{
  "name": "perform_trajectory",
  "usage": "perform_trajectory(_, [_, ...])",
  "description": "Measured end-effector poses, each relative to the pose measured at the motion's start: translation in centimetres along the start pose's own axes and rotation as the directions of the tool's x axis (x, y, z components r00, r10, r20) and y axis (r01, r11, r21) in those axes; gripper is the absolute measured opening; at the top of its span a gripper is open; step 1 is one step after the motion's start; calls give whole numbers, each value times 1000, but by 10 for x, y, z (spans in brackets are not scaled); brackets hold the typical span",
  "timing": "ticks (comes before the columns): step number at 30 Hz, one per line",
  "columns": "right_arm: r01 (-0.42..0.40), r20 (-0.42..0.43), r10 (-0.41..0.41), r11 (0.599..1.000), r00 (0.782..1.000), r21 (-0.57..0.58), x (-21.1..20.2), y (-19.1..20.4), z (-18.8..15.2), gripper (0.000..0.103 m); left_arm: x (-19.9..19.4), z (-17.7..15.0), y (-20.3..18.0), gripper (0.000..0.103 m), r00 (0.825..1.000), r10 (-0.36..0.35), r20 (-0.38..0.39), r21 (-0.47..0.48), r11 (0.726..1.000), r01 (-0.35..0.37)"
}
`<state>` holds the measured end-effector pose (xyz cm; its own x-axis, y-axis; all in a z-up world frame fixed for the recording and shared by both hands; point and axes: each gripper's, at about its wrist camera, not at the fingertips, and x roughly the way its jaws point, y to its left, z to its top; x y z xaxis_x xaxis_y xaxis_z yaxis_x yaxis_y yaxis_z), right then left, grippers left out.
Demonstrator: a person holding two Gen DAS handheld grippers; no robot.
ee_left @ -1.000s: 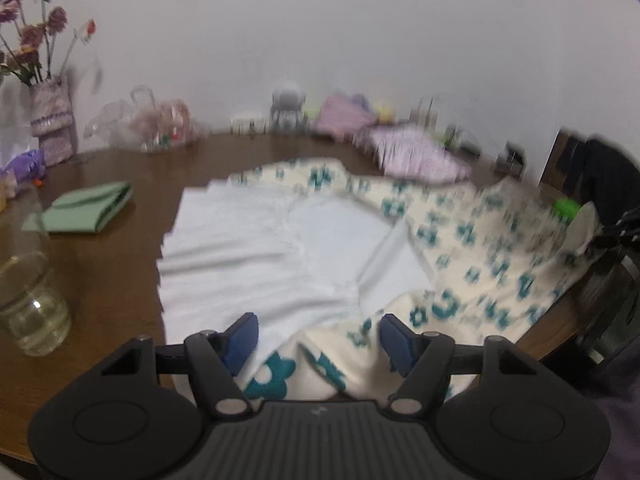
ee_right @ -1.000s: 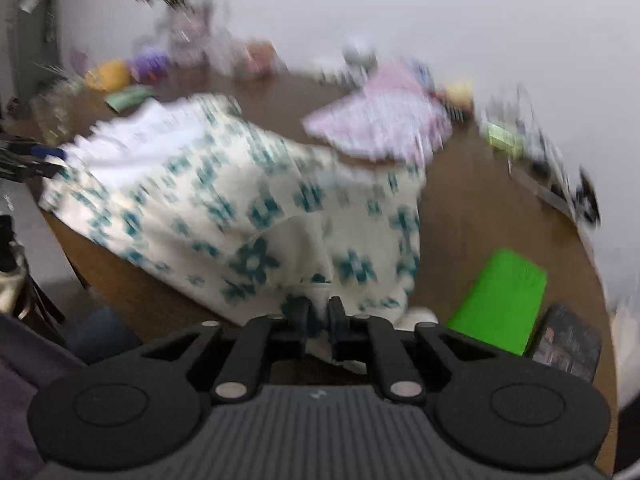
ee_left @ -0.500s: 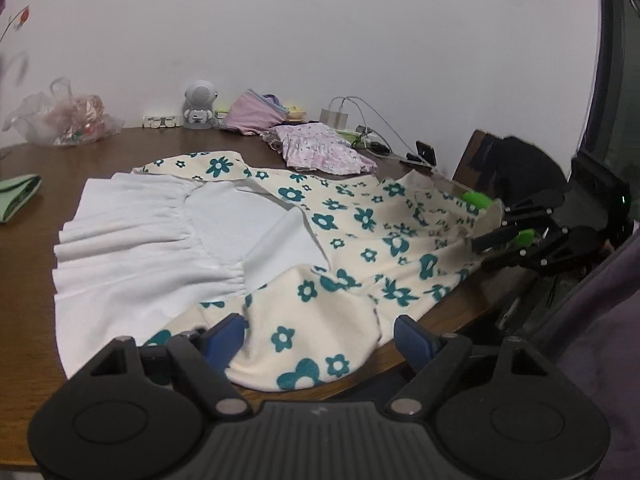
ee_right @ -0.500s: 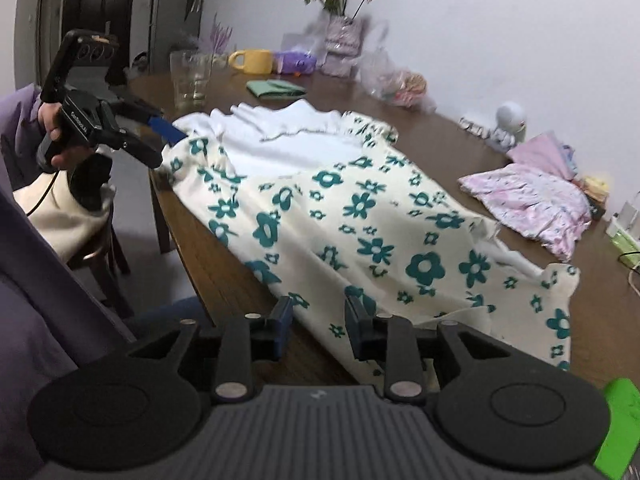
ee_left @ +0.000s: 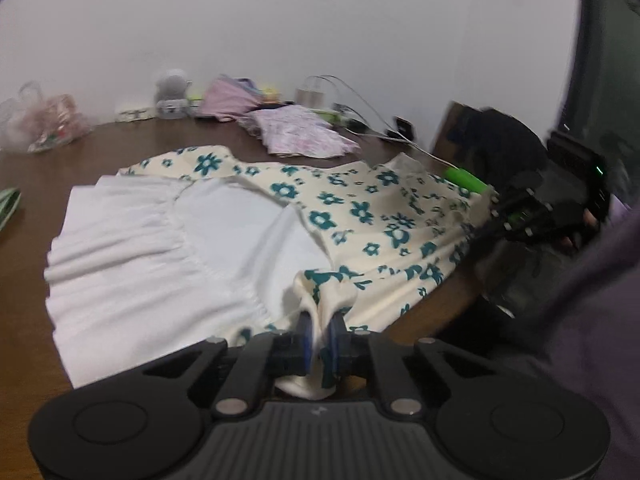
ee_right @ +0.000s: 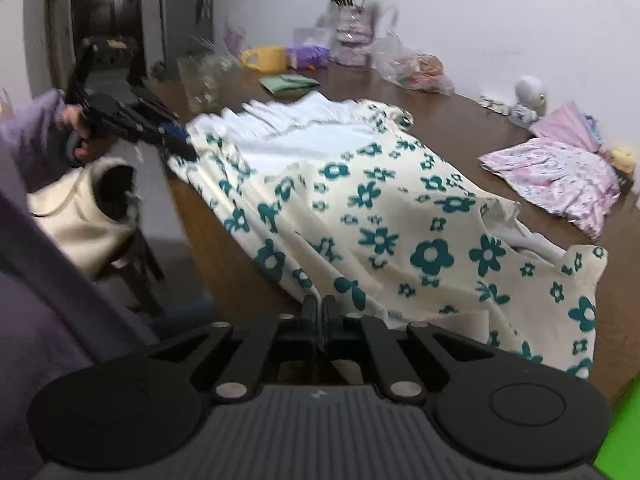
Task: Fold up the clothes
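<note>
Left tool (ee_left: 320,326) clenched on floral dress (ee_left: 360,216) hem; right tool (ee_right: 319,312) clenched on its near edge. Advice: lift both evenly, keeping fabric taut.

**Both grippers pinched tight**

Your left gripper (ee_left: 319,330), bottom centre of its frame, has clamped onto the floral dress (ee_left: 360,216). Your right gripper (ee_right: 319,312), bottom centre too, nips that dress's edge, jaws together, angled downward.
</note>
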<state>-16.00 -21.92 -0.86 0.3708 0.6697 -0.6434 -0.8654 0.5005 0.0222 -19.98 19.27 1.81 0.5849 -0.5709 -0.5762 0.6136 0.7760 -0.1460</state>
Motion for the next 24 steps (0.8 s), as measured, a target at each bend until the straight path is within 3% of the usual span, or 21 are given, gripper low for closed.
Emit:
perform_trajectory(4, [-131,66,127,989,990,70,-18,-22,15,2,-7,43,11,11,1000,24,6,78,997,-25])
perform_trajectory(6, [-138,69,131,985,989,105,-18,-38,26,2,8,67,21,32,996,85,-19,101,991,-83])
perform_trajectory(8, [-82,38,78,988,996,130,-9,-56,37,3,27,90,33,52,987,152,-48,113,983,-146])
perform_trajectory(11, [92,-48,-84,980,995,177,16,-77,45,8,45,102,50,54,974,209,-92,69,977,-203])
perform_trajectory(13, [192,-83,-180,967,980,168,25,-79,45,9,39,96,52,55,978,189,-85,40,982,-186])
perform_trajectory(14, [201,-64,-193,966,979,162,23,-77,43,14,31,88,49,62,986,152,-61,43,988,-150])
perform_trajectory(15, [190,-44,-185,968,982,164,19,-74,41,18,22,78,44,77,993,108,-36,51,993,-106])
perform_trajectory(17, [165,16,-169,975,985,147,7,-65,37,41,9,59,30,91,999,43,-13,78,996,-41])
perform_trajectory(19, [126,75,-133,988,988,91,-3,-53,36,44,6,39,15,91,999,18,-27,122,992,-15])
perform_trajectory(22, [87,74,-86,996,994,-15,13,-32,48,53,17,25,10,86,993,92,-76,132,988,-82])
perform_trajectory(23, [74,72,-70,996,995,-51,18,-24,52,55,21,24,13,69,992,93,-81,114,990,-83])
perform_trajectory(24, [61,69,-55,994,996,-87,24,-17,56,55,24,23,17,38,992,88,-87,93,993,-79])
